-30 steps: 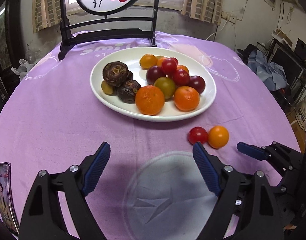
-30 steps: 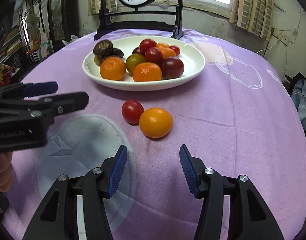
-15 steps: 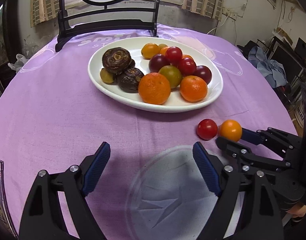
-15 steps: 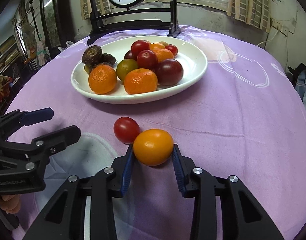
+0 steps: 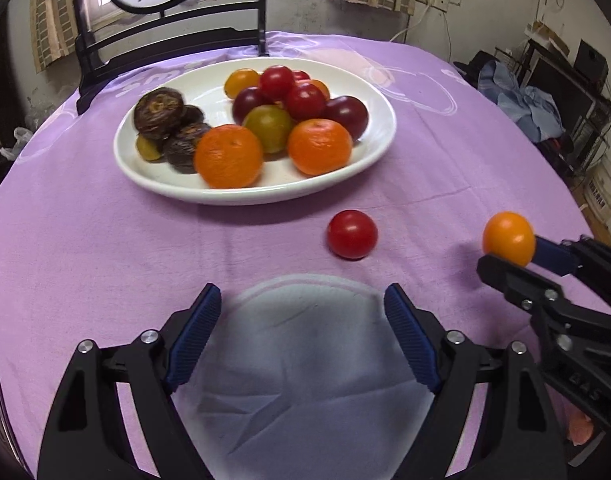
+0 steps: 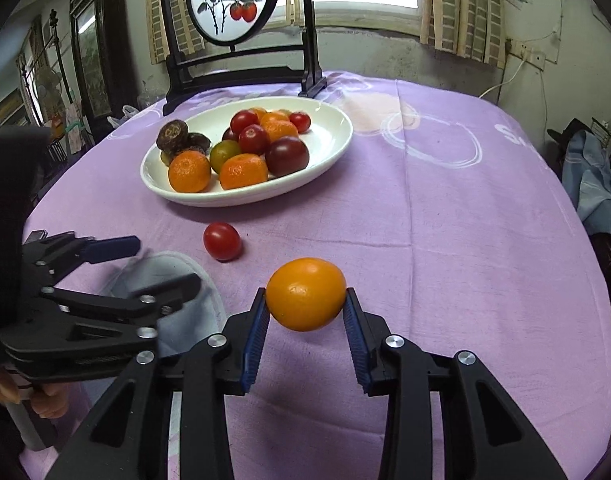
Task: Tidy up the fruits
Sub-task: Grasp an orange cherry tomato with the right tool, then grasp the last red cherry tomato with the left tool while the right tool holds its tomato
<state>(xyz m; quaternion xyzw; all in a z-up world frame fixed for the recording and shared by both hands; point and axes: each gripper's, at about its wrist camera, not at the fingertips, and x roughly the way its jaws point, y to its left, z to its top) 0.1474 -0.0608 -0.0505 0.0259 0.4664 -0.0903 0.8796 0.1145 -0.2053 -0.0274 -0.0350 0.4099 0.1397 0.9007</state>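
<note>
My right gripper is shut on an orange tomato and holds it above the purple cloth; the tomato also shows in the left wrist view. A red tomato lies loose on the cloth, also in the left wrist view, just ahead of my left gripper, which is open and empty. A white plate behind it holds mandarins, red, dark and green tomatoes and dark wrinkled fruits; it also shows in the right wrist view.
A dark wooden stand with a round painted screen stands at the table's far edge. A pale round patch marks the cloth under my left gripper. Clothes and shelves lie off the table's right side.
My right gripper closed on the orange tomato and lifted it off the cloth, away from the red tomato. My left gripper stayed open and moved closer to the plate.
</note>
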